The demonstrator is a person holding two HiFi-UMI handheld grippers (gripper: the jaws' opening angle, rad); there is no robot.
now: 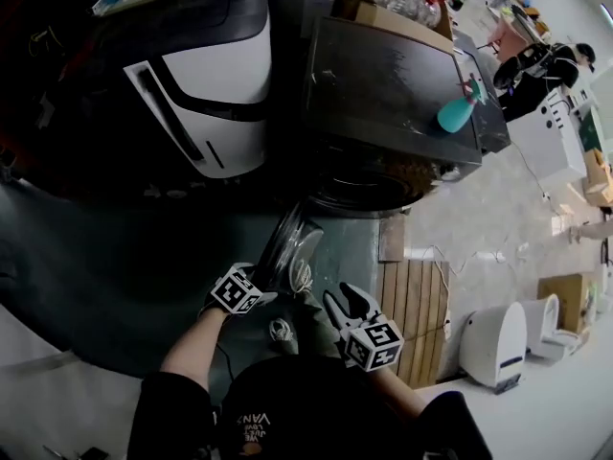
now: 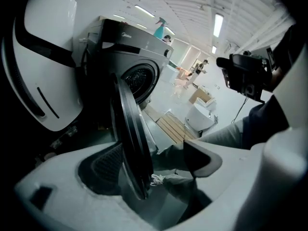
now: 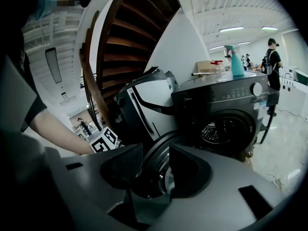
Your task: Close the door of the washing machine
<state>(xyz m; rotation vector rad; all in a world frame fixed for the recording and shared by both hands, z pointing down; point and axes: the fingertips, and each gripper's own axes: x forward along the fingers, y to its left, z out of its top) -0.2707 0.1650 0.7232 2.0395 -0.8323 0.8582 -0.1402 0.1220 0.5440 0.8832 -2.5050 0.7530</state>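
Washing-machine door about to be swung shut: at left, the left claw stands with its jaws wide apart and the rim of the open door running between them. The rim lies close against the left jaw, well clear of the right, and nothing is clamped. The door itself hangs edge-on, swung far out from the front of the machine towards the person. Just to its right, the right claw is also spread wide and holds nothing; the door's round window shows through its gap. The closing step appears to be only at its start. The next move likely calls for pressing the door's outer face round on its hinge and pushing until the latch catches. Further right, the dark washing machine shows its drum as bare perforated metal, with no laundry visible. On its top sit a cardboard box holding what looks like clear plastic, and a teal spray bottle.
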